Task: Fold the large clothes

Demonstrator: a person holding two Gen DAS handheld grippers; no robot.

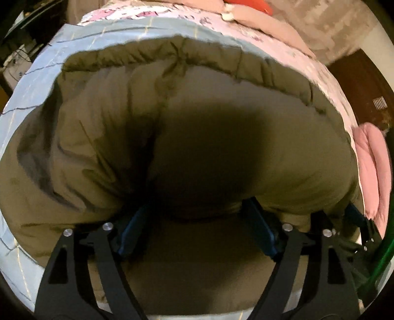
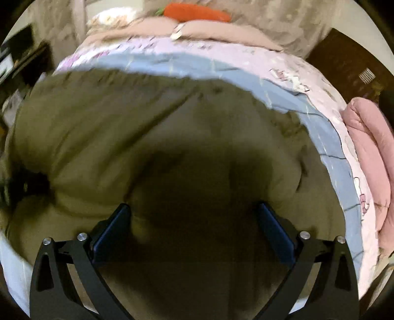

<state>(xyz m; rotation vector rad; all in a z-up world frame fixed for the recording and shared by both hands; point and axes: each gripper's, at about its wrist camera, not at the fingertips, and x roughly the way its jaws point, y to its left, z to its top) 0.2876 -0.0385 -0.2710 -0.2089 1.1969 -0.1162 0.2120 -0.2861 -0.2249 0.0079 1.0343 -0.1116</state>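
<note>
lying on the blue sheet, the olive jacket fills both wide-open grippers, left gripper, right gripper

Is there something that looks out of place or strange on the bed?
Nothing looks damaged or spilled. The puffy olive-green padded coat lies bunched on the light blue checked bedsheet. An orange carrot-shaped plush rests near the head end.

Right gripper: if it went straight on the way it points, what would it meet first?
The olive coat. The right gripper is open, the puffy fabric lying directly ahead between its fingers. Depth is unclear, and it may already touch.
</note>
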